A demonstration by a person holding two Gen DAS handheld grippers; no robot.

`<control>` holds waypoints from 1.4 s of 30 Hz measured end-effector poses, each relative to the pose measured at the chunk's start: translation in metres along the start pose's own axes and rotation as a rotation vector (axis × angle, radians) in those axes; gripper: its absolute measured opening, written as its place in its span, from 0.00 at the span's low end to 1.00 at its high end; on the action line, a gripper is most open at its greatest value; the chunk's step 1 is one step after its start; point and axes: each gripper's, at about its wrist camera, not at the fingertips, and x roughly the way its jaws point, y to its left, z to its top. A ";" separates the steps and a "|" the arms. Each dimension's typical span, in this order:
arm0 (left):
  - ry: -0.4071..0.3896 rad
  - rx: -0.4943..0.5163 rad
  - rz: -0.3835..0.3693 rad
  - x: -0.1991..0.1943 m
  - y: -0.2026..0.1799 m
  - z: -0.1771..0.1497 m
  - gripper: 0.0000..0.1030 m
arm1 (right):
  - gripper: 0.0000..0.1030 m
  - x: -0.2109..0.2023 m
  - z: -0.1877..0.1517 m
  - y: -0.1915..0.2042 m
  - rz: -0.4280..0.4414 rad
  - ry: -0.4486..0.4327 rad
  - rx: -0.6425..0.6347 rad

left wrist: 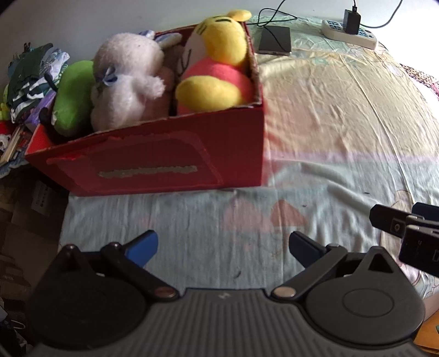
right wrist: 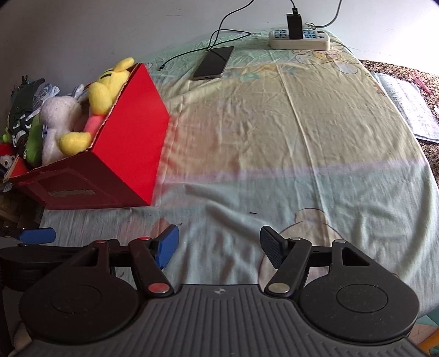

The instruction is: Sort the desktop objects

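— How are the two grippers set?

— The left gripper is spread wide, nothing being held between its blue-tipped fingers; only the patterned sheet is seen through the gap. The right gripper is likewise spread apart and empty, held in front of the red box and to its right. No contact with the sheet can be made out for either one.

— And the things being sorted?

— Inside the red box, a yellow and red plush bear is lodged at the right end, a white plush animal is pressed against it in the middle, and a green plush toy is wedged at the left end (its shape is largely covered by the white one).

— What else is seen relative to the box?

— Behind the box and to its right, a dark phone lies flat on the sheet with a cable attached; farther right of that, a white power strip carries a black charger.

— What is hard to read?

— The heap of clothes left of the box is cut off by the fisheye edge. In the left wrist view, only part of the right gripper is visible at the right margin, so its fingers are cropped there.
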 end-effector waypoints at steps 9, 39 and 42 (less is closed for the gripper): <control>0.003 -0.050 0.025 0.004 0.060 0.005 0.98 | 0.67 0.011 0.006 0.061 0.022 0.006 -0.047; -0.118 -0.097 0.088 -0.043 0.177 0.079 0.98 | 0.80 -0.012 0.088 0.182 -0.045 -0.102 0.006; -0.118 -0.087 0.100 -0.041 0.179 0.084 0.98 | 0.80 -0.009 0.093 0.183 -0.053 -0.098 0.017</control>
